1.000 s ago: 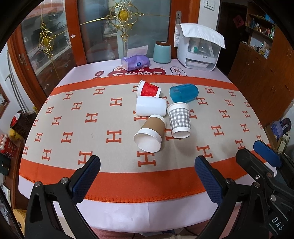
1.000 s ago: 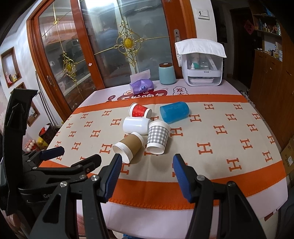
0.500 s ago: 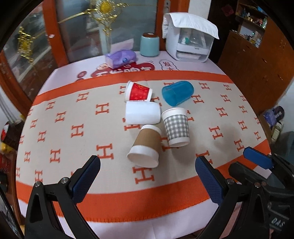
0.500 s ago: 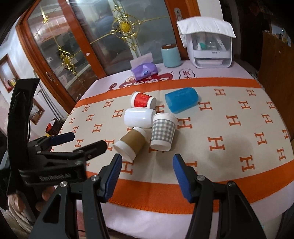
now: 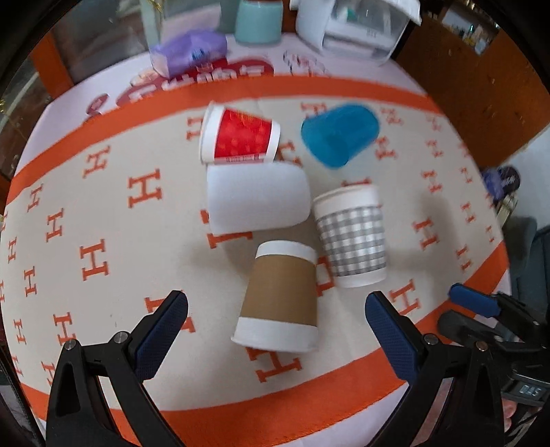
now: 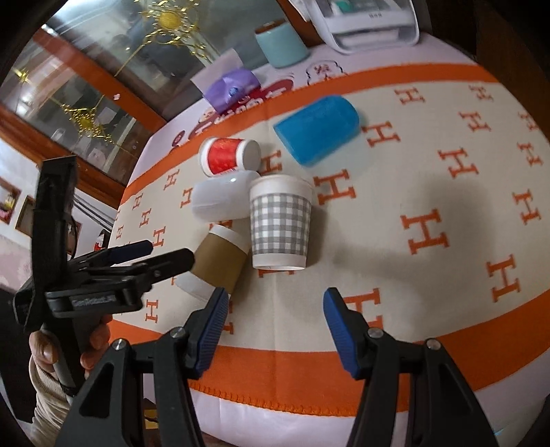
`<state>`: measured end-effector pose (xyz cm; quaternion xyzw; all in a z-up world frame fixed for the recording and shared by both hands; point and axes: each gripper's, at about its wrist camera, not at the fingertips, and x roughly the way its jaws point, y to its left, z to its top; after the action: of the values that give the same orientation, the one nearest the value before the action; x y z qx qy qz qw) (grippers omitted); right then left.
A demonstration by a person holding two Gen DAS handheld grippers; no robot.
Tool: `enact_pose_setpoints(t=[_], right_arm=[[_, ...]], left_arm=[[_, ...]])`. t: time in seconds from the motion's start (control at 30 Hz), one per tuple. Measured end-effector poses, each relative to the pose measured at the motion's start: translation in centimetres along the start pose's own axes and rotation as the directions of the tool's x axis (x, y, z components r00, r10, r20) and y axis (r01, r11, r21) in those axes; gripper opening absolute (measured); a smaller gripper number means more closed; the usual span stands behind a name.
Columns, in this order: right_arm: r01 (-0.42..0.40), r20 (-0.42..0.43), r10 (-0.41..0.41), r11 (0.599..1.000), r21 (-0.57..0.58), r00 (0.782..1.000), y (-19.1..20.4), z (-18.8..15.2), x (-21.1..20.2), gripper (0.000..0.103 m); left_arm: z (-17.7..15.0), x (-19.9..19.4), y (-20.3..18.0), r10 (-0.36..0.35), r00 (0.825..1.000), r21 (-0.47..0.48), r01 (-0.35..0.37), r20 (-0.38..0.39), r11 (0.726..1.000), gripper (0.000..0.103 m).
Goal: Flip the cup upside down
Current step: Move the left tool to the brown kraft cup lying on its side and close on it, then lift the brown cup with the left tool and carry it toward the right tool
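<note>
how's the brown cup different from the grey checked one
The brown cup lies on its side; the grey checked cup stands on end with its wider end up. The brown cup has a plain brown band, the checked one a grey-and-white grid. The brown cup lies nearer the left gripper. Both have white ends, and no gripper holds either.

In the right wrist view the left gripper (image 6: 147, 252) covers the brown-sleeved cup's (image 6: 220, 263) wide end. The white appliance (image 6: 371, 20) and teal canister (image 5: 259, 19) are cut off at the far edge, and the left wrist view is motion-blurred throughout
</note>
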<state>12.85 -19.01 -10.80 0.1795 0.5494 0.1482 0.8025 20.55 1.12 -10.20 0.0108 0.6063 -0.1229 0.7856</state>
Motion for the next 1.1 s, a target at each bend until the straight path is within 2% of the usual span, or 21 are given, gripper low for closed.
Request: enact_pose_setpoints(t=[0.1,0.2,0.57,0.6,0.73,0.77,0.93,1.1], right_arm=[[-0.012,-0.02,0.012,1.0,0.02,1.0,-0.5,-0.2,0.9,0.058],[-0.015,-0.036,0.016,1.0,0.028,0.999,-0.8,-0.5,1.4,0.058],[0.003,-0.041,-0.002,0.999,0.035,0.999,-1.6,-1.2,2.1,0.058],[0.006,-0.042,-0.004,0.999,0.036,0.999,-1.8,-1.4,2.1,0.058],[0.004,-0.043,-0.003,0.999,0.042,0.999,-1.9,-1.5,2.1,0.058],[0.003,-0.041,-0.001,0.999,0.043,0.999,-1.9,-1.5,2.1,0.058],[-0.008,-0.035,0.01,0.999,0.044,0.999,-1.9,-1.9,1.7,0.058],[-0.024,-0.026,0.026,0.999,0.048,0.999,-1.9,-2.7,1.0,0.058]], left_arm=[[0.5,2.1,-0.1,0.014,0.999,0.025,-0.013,-0.05,1.0,0.096],[0.5,3.5,-0.1,-0.007,0.996,0.024,0.01,-0.094,1.0,0.089],[0.2,6.4,-0.4,-0.019,0.991,0.014,0.022,-0.135,1.0,0.088],[0.2,6.7,-0.5,-0.02,0.99,0.01,0.022,-0.14,1.0,0.085],[0.0,7.6,-0.4,-0.043,0.984,-0.017,0.041,-0.17,0.999,0.062],[-0.2,7.7,-0.3,-0.05,0.983,-0.026,0.046,-0.176,0.999,0.062],[-1.2,6.6,-0.2,-0.05,0.987,-0.074,0.039,-0.15,0.997,0.061],[-3.4,2.9,-1.1,-0.071,0.993,-0.122,0.06,-0.09,0.991,0.061]])
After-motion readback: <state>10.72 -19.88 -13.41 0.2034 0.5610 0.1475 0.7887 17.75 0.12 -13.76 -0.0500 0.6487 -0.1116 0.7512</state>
